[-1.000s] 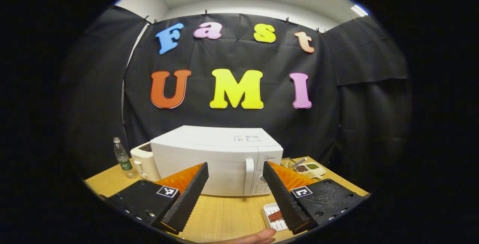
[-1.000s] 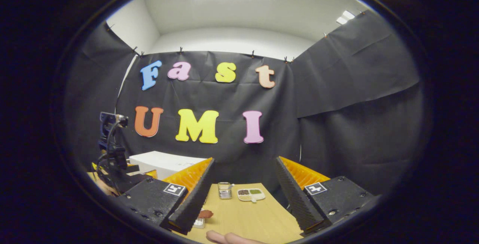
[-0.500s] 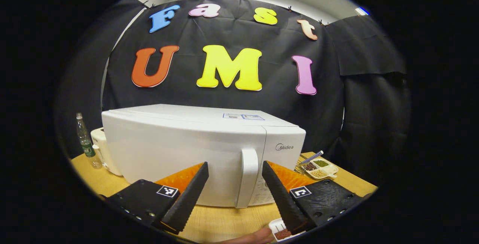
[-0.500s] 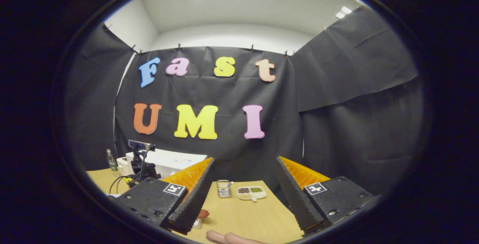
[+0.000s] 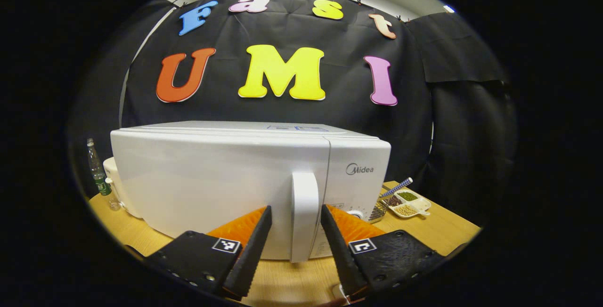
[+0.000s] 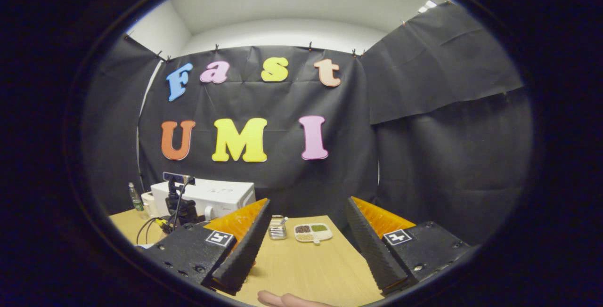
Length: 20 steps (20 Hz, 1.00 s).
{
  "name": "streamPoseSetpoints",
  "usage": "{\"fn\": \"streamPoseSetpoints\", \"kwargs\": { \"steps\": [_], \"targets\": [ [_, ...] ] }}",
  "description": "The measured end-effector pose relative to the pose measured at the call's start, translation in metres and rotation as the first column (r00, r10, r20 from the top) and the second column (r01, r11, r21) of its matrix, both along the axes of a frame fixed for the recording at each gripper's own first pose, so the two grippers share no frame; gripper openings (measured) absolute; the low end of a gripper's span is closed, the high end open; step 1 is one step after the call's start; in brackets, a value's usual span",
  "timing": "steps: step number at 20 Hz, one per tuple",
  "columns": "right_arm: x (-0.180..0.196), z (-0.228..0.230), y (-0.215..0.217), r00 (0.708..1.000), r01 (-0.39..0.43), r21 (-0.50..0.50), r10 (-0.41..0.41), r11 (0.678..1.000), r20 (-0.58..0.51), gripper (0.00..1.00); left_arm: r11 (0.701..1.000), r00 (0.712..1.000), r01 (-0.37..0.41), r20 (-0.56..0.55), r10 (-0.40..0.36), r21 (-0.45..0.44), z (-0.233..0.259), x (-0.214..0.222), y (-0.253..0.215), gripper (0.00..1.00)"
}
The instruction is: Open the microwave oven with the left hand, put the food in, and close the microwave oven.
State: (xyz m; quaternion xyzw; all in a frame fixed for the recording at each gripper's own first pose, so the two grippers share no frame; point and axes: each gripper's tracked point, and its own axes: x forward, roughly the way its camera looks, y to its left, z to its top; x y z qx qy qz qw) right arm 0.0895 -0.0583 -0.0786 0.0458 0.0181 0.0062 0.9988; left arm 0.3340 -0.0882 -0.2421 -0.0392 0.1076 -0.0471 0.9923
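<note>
With the left gripper (image 5: 292,246) now brought close to the microwave (image 5: 216,180), its handle (image 5: 304,215) stands between my two fingers; a second ago the oven sat well back across the table (image 5: 428,231) and the handle was far beyond the tips. The jaws have also narrowed since then, though a gap shows on each side of the handle, so I judge they bracket it without pressing yet. Door is shut. Next step, as I read it: close on the handle and pull the door toward its hinge on the left.

Right gripper (image 6: 306,246) hangs wide, holding nothing, over bare table (image 6: 311,269); its view has tilted down a little. From there the microwave (image 6: 212,194) shows far off at left, with the left gripper's camera rig (image 6: 179,201) in front of it. A small sectioned dish (image 6: 313,232) of beans sits at the table's far edge, beside a small container (image 6: 277,229).

The food tray, seen a second ago near my right finger, is now hidden behind the fingers; I cannot place it exactly. A bottle (image 5: 96,170) stands left of the oven.
</note>
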Motion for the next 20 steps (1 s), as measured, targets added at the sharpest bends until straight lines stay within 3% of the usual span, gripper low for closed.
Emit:
{"fn": "streamPoseSetpoints", "kwargs": {
  "steps": [1,2,3,4,5,6,7,8,9,10,11,12,14,17,20],
  "targets": [
    [0.001,-0.002,-0.001,1.000,0.002,-0.006,-0.002,1.000,-0.009,1.00,1.000,1.000,-0.014,0.004,0.014,0.004,0.000,0.002,0.000,0.58],
    [0.003,-0.006,-0.001,1.000,0.004,-0.010,-0.004,1.000,-0.018,1.00,1.000,1.000,0.021,0.012,-0.021,-0.013,0.004,0.000,-0.009,0.57],
    [0.002,-0.009,-0.001,1.000,0.001,-0.011,-0.001,1.000,-0.027,1.00,1.000,1.000,-0.002,0.002,0.002,0.003,0.000,0.006,-0.011,0.47],
    [0.001,-0.011,0.000,0.999,-0.003,-0.010,0.002,1.000,-0.034,1.00,1.000,1.000,-0.016,0.012,0.016,0.022,0.003,0.006,-0.010,0.20],
    [0.000,-0.013,-0.001,0.999,-0.004,-0.008,0.004,1.000,-0.043,1.00,0.999,1.000,-0.022,0.006,0.022,0.030,0.001,0.003,-0.009,0.12],
    [0.000,-0.014,-0.002,0.999,-0.004,-0.007,0.004,1.000,-0.051,1.00,0.999,1.000,-0.028,0.009,0.028,0.021,-0.002,0.008,-0.008,0.12],
    [-0.002,-0.016,-0.004,0.998,-0.003,-0.007,0.003,1.000,-0.058,1.00,1.000,1.000,-0.025,-0.001,0.025,0.006,-0.001,0.002,-0.010,0.03],
    [-0.003,-0.018,-0.006,0.998,-0.001,-0.009,0.000,1.000,-0.062,1.00,1.000,1.000,-0.022,-0.011,0.022,0.003,-0.002,0.001,-0.011,0.03],
    [-0.005,-0.017,-0.008,0.998,0.004,-0.012,-0.005,1.000,-0.063,0.91,1.000,1.000,-0.023,-0.011,0.023,0.001,-0.002,0.000,-0.010,0.04],
    [-0.006,-0.017,-0.011,0.998,0.011,-0.014,-0.012,1.000,-0.063,1.00,1.000,1.000,-0.020,-0.021,0.020,0.006,-0.003,0.000,-0.010,0.04],
    [-0.007,-0.017,-0.014,0.998,0.017,-0.016,-0.018,1.000,-0.064,0.91,1.000,0.999,-0.015,-0.029,0.015,0.002,-0.005,-0.002,-0.010,0.04],
    [-0.010,-0.016,-0.015,0.998,0.020,-0.018,-0.021,1.000,-0.063,1.00,1.000,1.000,-0.013,-0.009,0.012,-0.005,-0.002,-0.002,-0.010,0.04],
    [-0.014,-0.014,-0.014,0.997,0.021,-0.022,-0.022,1.000,-0.068,1.00,0.999,1.000,-0.004,0.010,0.004,0.034,-0.002,-0.002,-0.010,0.02],
    [-0.020,-0.007,-0.007,0.999,0.004,-0.030,-0.005,1.000,-0.045,1.00,1.000,0.999,-0.009,0.031,0.008,0.021,0.003,-0.018,-0.006,0.02],
    [-0.023,-0.007,-0.002,0.999,-0.007,-0.023,0.006,1.000,-0.042,1.00,0.998,0.998,0.061,0.028,-0.061,0.015,0.002,-0.038,-0.004,0.02]
  ]
}}
